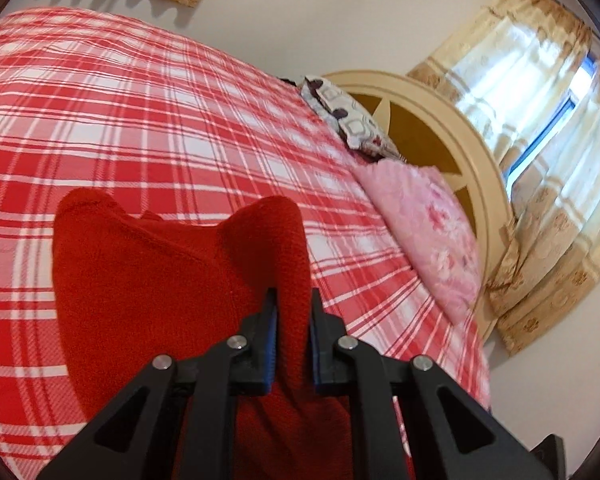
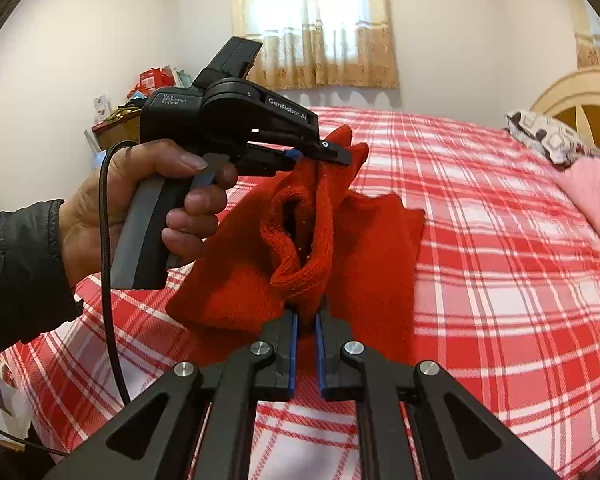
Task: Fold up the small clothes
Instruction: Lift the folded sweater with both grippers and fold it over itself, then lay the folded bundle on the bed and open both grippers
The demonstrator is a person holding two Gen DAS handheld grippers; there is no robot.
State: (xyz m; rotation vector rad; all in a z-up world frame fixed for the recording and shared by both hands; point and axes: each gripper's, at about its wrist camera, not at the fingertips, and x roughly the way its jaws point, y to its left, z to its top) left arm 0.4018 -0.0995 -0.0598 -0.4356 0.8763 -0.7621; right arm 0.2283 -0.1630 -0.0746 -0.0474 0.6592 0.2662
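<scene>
A red knitted garment hangs in the air above the bed, held by both grippers. My right gripper is shut on a ribbed edge of it near the rolled opening. My left gripper, held in a hand, shows in the right wrist view and is shut on the garment's upper edge. In the left wrist view my left gripper pinches a fold of the red garment, which drapes down to the left over the bedspread.
The bed carries a red and white plaid bedspread. A pink floral pillow and a patterned pillow lie by the cream headboard. Curtained windows are behind. A cluttered wooden stand stands at the far left wall.
</scene>
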